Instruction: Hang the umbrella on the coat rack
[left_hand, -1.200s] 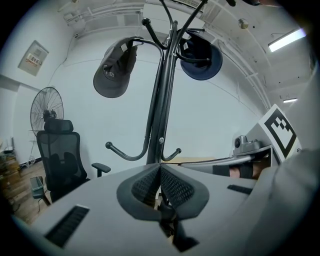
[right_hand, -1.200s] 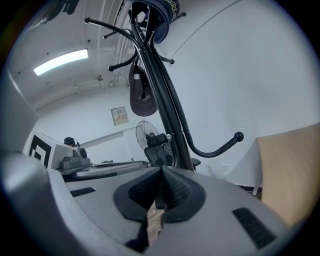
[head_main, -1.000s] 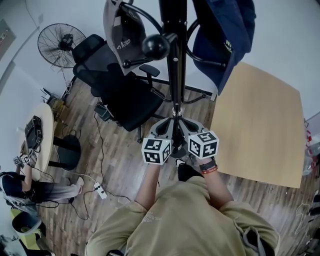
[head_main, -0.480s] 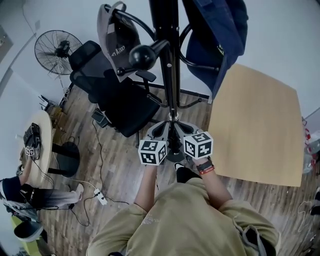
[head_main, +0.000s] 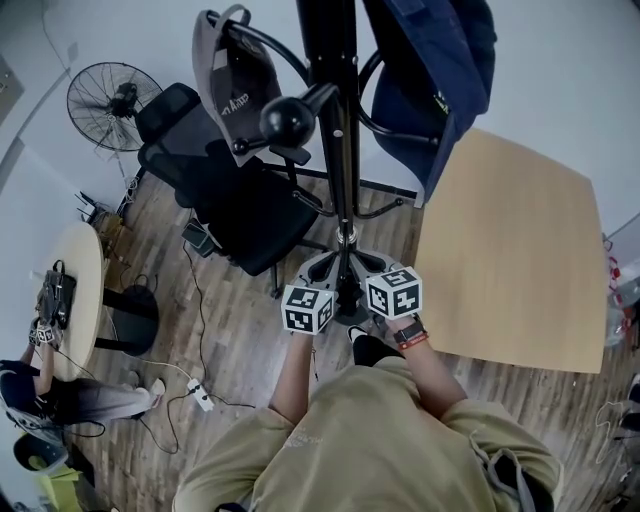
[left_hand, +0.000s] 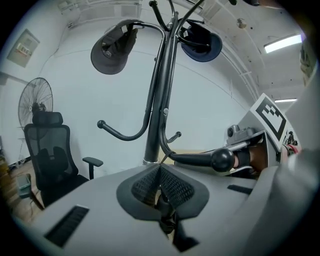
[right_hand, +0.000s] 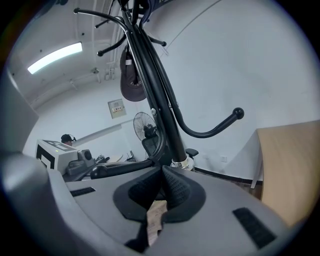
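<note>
- Two grippers are held close together on the near side of the coat rack. The chair at the far left stands well apart and should not get in the way.
- On the left gripper the fingers are pressed together on a thin strap. The strap runs up to the low, ball-ended hook.
- A dark shape sits low in the gap between those fingers, and I take it for the umbrella. Most of it is hidden, so this is a judgement.
- I cannot tell whether the strap is looped round the hook or only touches it. That should be checked first.
- To do the step well, carry the loop past the ball end and seat it in the bottom of the curve. Lower gently until the hook takes the weight, and only then ease the fingers apart.
- This low hook looks like the right choice. A hat fills the arm at the far left, and a jacket fills the one at the far right.
- On the right gripper the fingers are closed on nothing, and the floor shows through the gap below them. It could support the umbrella from beneath during the release.
- To the right, the tabletop stands near the pole. The umbrella may need to hang on the side away from it.
</note>
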